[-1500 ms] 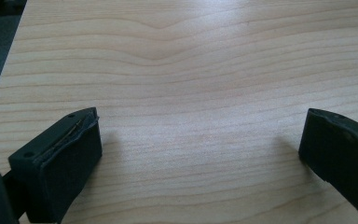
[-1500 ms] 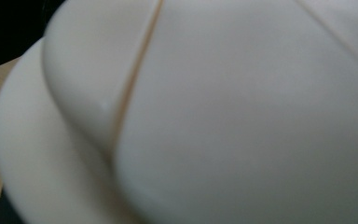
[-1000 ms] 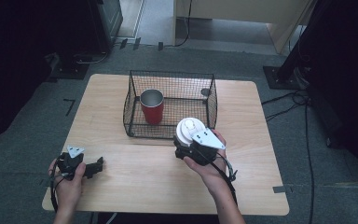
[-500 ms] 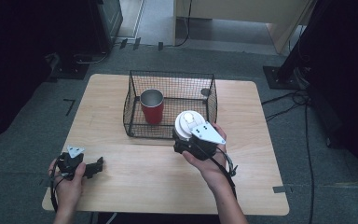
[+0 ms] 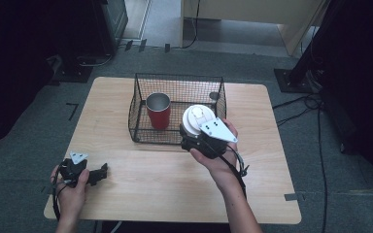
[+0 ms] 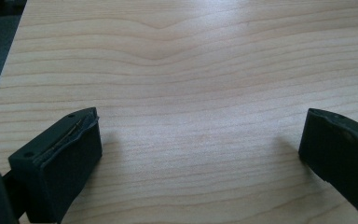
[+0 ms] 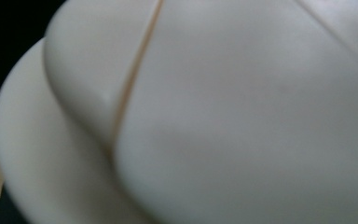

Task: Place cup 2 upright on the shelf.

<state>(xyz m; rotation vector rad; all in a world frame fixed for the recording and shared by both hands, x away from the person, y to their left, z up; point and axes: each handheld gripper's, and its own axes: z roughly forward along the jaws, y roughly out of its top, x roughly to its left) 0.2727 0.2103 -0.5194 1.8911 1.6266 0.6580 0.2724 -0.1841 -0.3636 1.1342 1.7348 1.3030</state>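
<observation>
Right tongs carry the white lid, grip hidden; it looks light, stiff, slick, best pinched at its rim; left tongs gape empty over the desk.

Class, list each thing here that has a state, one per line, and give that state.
Red metal-lined cup: upright, open-topped, inside basket.
Black wire basket: upright, open-topped, on table.
White round lidded cup: held at basket's front edge.
Right gripper: shut on it.
Left gripper: open, empty.
</observation>
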